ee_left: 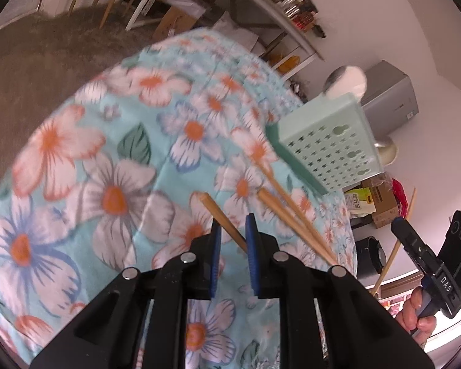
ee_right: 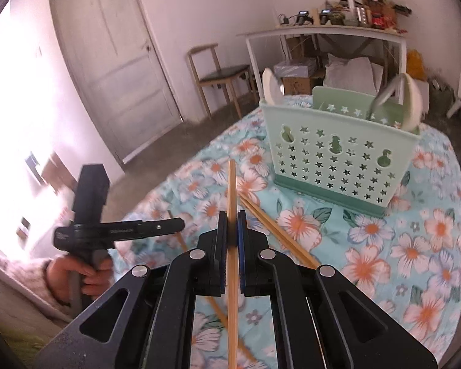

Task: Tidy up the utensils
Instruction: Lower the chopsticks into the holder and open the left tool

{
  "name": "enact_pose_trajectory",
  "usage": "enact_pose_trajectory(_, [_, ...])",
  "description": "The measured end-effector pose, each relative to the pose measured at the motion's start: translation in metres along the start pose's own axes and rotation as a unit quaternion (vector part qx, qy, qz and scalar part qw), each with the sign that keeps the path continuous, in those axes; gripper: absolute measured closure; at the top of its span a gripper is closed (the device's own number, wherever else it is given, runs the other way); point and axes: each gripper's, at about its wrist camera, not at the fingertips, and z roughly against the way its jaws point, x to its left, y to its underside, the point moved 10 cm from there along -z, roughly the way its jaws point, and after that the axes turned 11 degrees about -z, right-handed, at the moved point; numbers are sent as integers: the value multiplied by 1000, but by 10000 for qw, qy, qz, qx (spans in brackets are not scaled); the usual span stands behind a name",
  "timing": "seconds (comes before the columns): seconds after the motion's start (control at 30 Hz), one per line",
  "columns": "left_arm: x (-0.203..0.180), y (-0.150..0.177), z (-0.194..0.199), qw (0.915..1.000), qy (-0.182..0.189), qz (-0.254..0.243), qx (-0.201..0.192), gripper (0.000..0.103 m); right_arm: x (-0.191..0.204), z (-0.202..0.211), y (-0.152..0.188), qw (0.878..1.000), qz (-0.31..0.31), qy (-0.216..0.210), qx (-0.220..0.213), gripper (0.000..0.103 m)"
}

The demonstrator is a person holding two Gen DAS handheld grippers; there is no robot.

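One chopstick (ee_right: 232,215) was clamped between the closed pads of the right gripper (ee_right: 231,224), lifted clear of the floral tablecloth (ee_right: 384,261), so the step in hand looked like carrying it to the pale green perforated utensil holder (ee_right: 332,156) standing further back on the table. The left gripper (ee_left: 233,230) sat low over another chopstick (ee_left: 221,218), jaws narrow around it, though whether they pinched it I could not tell. Two more chopsticks (ee_left: 292,212) lay beside it; the next move called for tipping the held stick upright over a compartment.

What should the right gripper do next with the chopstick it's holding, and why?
Probably carry it forward over the green holder and tip it in. The right gripper has its jaws shut on one chopstick, clear of the cloth, while the holder stands ahead with spoons already inside.
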Motion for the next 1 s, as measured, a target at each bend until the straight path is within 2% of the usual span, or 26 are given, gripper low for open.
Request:
enact_pose_trajectory(0.27, [-28,-35,38,9949,-121,-804,-605,91,-5,32,-7,9968,-505,-475,-410,99])
enact_pose_trajectory(0.53, [-67,-65,72,9829,-110,-1491,-1071,95,-16,60,-17,9932,-609,-519,-844,99])
enact_pose_trajectory(0.73, [-100,-92,94,9695,-98,-2009,-1403,98,-25,81,-27,9886,-701,-522,-1228,98])
enact_pose_trajectory(1.0, [-156,-136,122,9432,59,-2691,-1949,98,-29,91,-31,9864,-697,-496,-1406,99])
